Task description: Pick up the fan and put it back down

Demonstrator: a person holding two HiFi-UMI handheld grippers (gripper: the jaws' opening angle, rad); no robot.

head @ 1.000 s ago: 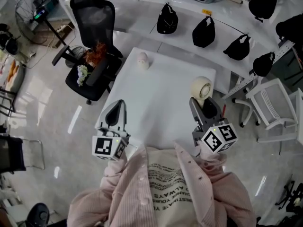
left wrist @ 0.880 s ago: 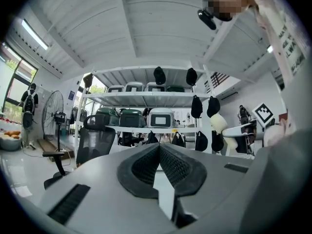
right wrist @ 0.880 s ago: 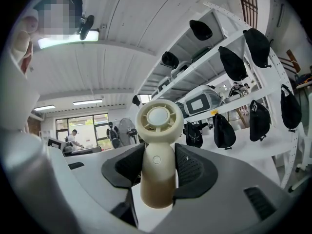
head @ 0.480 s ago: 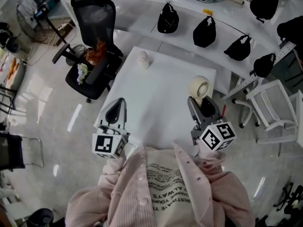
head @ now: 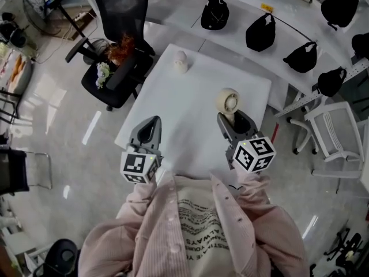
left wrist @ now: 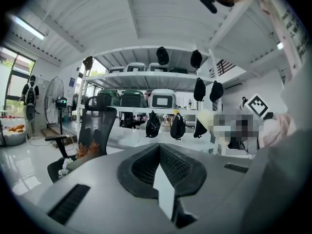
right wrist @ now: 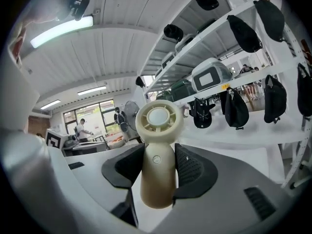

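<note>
At the near edge of the white table [head: 190, 91], just ahead of the person's pink sleeves, both grippers sit lower than they did a second ago. The fan has come down with them and now shows closer to the tabletop in the head view. That reads as the put-down half of the task: the lift looks done and the fan is on its way back to the surface. No view shows whether its base already touches.

The left gripper [head: 151, 124] has its jaw tips together with nothing between them, and it hovers over the table's left side.

The right gripper [head: 232, 120] has its jaws standing wide, one pad against each side of the cream fan [right wrist: 157, 155]. It holds the fan by the handle, upright, with the round head above the jaw tips and the button facing the camera. The grip has not slackened, so release is yet to come.

Further off, a small pale object [head: 180, 62] lies near the table's far corner, well apart from the fan. A black office chair [head: 118, 16] stands beyond the left side, and black bags [head: 260, 32] sit along the white shelf behind.
</note>
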